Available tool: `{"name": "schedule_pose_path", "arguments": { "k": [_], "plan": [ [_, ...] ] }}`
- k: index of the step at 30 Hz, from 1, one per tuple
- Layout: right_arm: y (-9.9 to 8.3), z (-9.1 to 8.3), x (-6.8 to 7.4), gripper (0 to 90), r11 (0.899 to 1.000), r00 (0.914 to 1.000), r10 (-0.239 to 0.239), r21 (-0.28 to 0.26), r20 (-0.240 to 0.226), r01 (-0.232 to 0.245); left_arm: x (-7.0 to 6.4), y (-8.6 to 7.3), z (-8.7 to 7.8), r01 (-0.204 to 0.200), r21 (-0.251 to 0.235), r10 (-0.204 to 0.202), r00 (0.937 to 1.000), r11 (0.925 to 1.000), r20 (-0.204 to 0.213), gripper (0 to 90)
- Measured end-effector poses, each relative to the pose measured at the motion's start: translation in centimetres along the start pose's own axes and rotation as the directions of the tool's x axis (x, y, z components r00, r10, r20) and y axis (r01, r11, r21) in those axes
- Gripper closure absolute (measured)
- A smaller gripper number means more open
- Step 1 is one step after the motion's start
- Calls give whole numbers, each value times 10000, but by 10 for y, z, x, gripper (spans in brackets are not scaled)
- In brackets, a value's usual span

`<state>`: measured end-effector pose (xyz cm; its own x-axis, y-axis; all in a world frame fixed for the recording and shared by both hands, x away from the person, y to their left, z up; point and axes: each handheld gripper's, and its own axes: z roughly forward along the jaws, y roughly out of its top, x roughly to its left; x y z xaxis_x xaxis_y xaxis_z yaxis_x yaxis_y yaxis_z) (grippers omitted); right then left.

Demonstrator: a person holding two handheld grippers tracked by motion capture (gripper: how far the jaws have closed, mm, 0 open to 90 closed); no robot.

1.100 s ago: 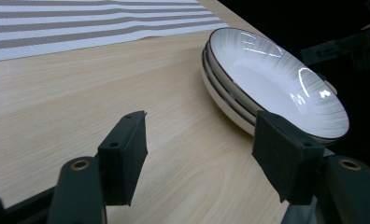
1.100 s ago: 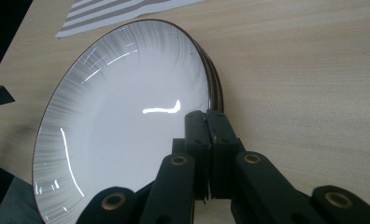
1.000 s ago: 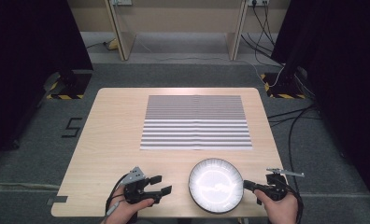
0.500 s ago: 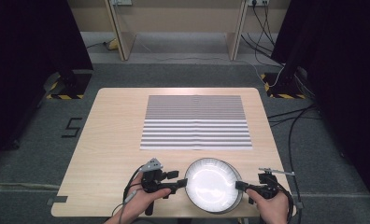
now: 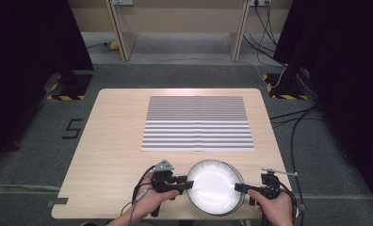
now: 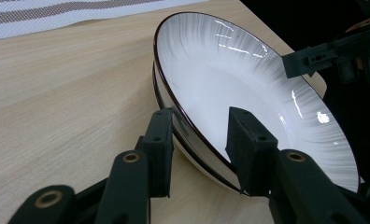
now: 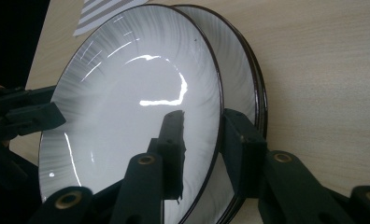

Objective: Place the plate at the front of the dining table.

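You are straddling the plates' (image 5: 216,187) opposite rims at the desk's (image 5: 109,141) near edge, both grippers' (image 5: 186,185) (image 5: 238,187) fingers open; next, clamp evenly.

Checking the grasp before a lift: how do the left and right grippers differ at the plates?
The left gripper straddles the plates' left rim, hand beside it; the right gripper straddles the right rim, hand behind it. Both sit open, one finger over the white face.

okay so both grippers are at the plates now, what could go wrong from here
1. Two stacked plates: the right gripper straddles only the top plate's rim, so the lower plate may stay behind or shift.
2. The left gripper looks open around the rim; lifting early could tip the glossy plate.
3. The stack sits close to the table edge.
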<state>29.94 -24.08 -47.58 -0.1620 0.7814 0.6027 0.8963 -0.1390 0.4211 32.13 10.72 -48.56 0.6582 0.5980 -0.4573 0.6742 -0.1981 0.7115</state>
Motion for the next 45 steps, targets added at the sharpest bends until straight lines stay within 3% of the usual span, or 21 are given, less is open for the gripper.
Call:
{"name": "schedule_pose_path", "arguments": {
  "k": [1,4,5,6,7,8,9,11,14,16,19,21,22,23,24,29,33,41,45],
  "plan": [
    [0,0,-1,712,10000,10000,-51,4,-39,51,0,0,0,0,0,0,10000,10000,0,628],
    [1,-1,-7,709,9992,9979,397,-44,-511,-400,1,-1,4,46,64,-47,9999,10000,125,641],
    [0,-1,-9,708,9971,9945,740,-115,-738,-750,-1,-3,7,42,38,-42,10000,10000,61,640],
    [0,-1,-9,708,9971,9945,740,-115,-738,-750,-1,-3,7,42,38,-42,10000,10000,61,641],
    [-1,-1,-14,709,9928,9872,1144,-240,-1108,-1177,0,-5,8,97,-6,-97,9999,10000,139,641],
    [-1,-1,-14,709,9928,9872,1144,-240,-1108,-1177,0,-5,8,97,-6,-97,9999,10000,139,642],
    [-2,-1,-17,707,9886,9803,1413,-319,-1381,-1470,1,-6,9,99,-36,-99,9999,9999,115,643],
    [-2,-1,-19,699,9851,9754,1627,-321,-1489,-1692,-2,-5,10,-331,-72,330,9994,9994,-138,647],
    [0,-1,-19,676,9830,9717,1788,-137,-1542,-1830,-1,-6,11,-344,-148,341,9993,9993,-158,647],
    [1,0,-18,691,9857,9758,1641,-133,-1447,-1678,-2,-7,11,-317,-229,312,9993,9992,-183,647],
    [2,1,-13,732,9944,9900,1030,-142,-967,-1049,-2,-8,11,-295,-330,289,9994,9990,-187,646],
    [3,2,-9,742,9996,9979,202,-175,-624,-213,-2,-9,11,-288,-374,279,9993,9989,-239,646],
    [3,3,-9,741,9986,9975,-441,-301,-548,425,-2,-9,12,-285,-380,275,9993,9989,-256,644],
    [3,4,-10,739,9968,9960,-695,-441,-561,670,-2,-9,12,-285,-380,275,9993,9989,-256,644],
    [3,4,-11,743,9970,9962,-602,-533,-629,569,-3,-9,12,-350,-398,338,9989,9986,-323,644],
    [3,6,-9,744,9930,9942,-1004,-662,-384,977,-4,-10,12,-325,-448,309,9989,9985,-359,642],
    [2,9,-10,766,9862,9908,-1307,-1074,-356,1263,-4,-11,12,-445,-453,427,9983,9980,-397,637],
    [6,9,-14,810,9940,9972,-582,-950,-472,535,-4,-10,14,-657,-437,636,9968,9969,-475,644],
    [7,9,-15,805,9938,9959,-699,-900,-568,646,-3,-10,14,-619,-454,598,9972,9971,-446,645]
  ]
}}
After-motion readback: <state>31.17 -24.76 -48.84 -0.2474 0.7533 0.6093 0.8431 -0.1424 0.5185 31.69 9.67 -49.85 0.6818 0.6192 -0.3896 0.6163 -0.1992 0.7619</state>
